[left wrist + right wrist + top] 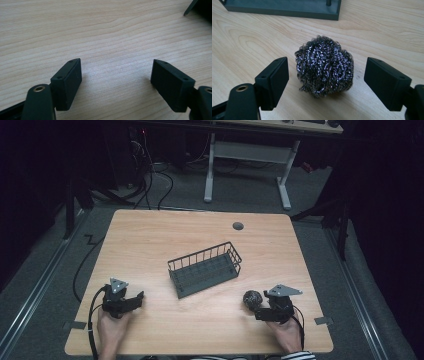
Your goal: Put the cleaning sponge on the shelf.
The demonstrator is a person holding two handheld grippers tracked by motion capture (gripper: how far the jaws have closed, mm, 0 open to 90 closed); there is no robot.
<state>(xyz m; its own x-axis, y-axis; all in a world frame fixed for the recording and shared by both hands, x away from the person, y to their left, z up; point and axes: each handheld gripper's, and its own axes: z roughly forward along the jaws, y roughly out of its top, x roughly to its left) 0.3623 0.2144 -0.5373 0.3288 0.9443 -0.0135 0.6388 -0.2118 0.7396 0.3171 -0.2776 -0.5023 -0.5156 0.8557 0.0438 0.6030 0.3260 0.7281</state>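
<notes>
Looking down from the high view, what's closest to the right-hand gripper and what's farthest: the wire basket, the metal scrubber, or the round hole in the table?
1. Metal scrubber, just in front of the right gripper.
2. Wire basket, mid-table.
3. Round hole, near the far edge.

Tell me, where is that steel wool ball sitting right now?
The steel wool ball lies on the table near its right front, just ahead of the right gripper, between its open fingers, with the wire basket beyond it.

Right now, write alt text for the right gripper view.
A steel wool scrubber sits on the wooden table between the right claw's open black jaws, untouched by either. The dark wire basket's base lies beyond it.
</notes>
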